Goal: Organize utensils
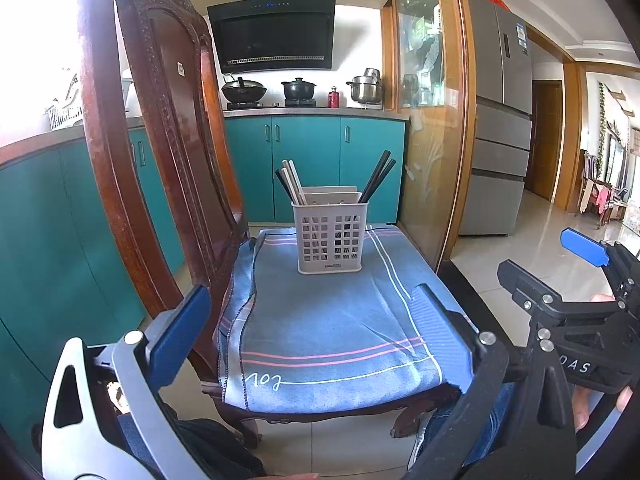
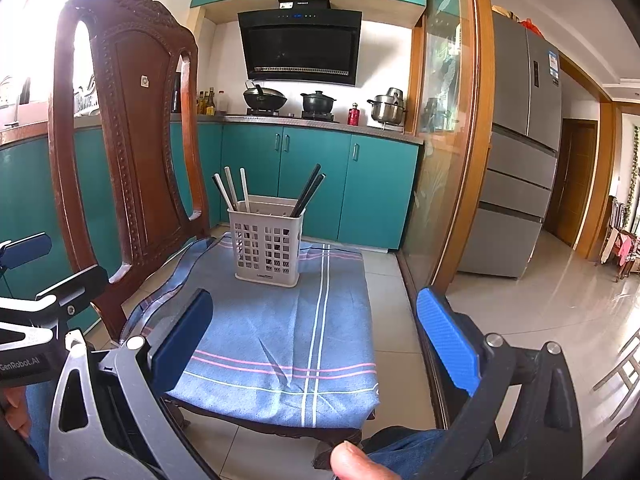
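On the left stands a dark wooden chair (image 1: 168, 168) with a carved back, and its seat is covered by a blue cloth (image 1: 320, 320) with pink and white stripes. The left gripper (image 1: 312, 324) hangs low in front of the seat; its two blue fingers are spread wide apart and nothing is between them. One finger (image 1: 180, 336) is at the left edge of the cloth, and the other is at the right edge.

Toward the back of the seat, on the cloth, a pale plastic basket (image 1: 330, 236) with square holes stands upright. In its left part lean some light-coloured chopsticks (image 1: 292, 182) together with one dark stick, and in its right part lean two black chopsticks (image 1: 378, 176). All of them point upward and outward.

The right gripper (image 2: 316, 344) is to the right of the chair, also low and in front of the seat, well apart from the basket. Its blue fingers (image 2: 448, 344) are released, wide open, and they hold nothing. A thumb (image 2: 352, 460) shows at the bottom of the right wrist view.

Behind the chair are teal cabinets (image 1: 308, 160) and a stove with pots.
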Demonstrator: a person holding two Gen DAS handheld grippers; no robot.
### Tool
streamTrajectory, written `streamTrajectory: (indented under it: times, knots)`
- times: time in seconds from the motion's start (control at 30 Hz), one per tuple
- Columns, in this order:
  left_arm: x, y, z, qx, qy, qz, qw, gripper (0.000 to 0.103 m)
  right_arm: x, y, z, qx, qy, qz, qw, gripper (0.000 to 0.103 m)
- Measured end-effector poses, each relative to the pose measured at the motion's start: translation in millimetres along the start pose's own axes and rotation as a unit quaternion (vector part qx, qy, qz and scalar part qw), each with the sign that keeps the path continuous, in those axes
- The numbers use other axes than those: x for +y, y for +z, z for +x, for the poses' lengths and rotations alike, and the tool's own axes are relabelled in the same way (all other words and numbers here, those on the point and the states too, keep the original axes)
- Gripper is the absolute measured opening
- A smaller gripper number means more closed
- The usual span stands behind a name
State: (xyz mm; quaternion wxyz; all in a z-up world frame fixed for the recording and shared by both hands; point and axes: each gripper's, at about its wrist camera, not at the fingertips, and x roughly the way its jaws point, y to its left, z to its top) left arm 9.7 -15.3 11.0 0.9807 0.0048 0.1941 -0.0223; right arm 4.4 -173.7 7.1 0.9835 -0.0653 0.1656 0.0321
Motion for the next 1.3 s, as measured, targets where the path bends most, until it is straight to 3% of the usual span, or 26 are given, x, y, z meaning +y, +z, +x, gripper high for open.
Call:
streamTrajectory:
  times: [0.93, 1.13, 1.3]
  knots:
    - [-2, -2, 20, 0.016, -0.003, 0.003, 0.9999, 0.099, -4, -10, 21, 0.025, 0.012, 0.001, 1.0, 0.1]
    - [-1, -8, 44, 0.05, -0.003, -0.001, 0.9988, 0.099, -4, -15, 37, 0.041, 0.015, 0.002, 0.999, 0.1]
    - [3, -15, 78, 0.088, -0.007, -0.012, 0.996, 0.099, -11, -27, 84, 0.095, 0.015, 0.027, 0.995, 0.1]
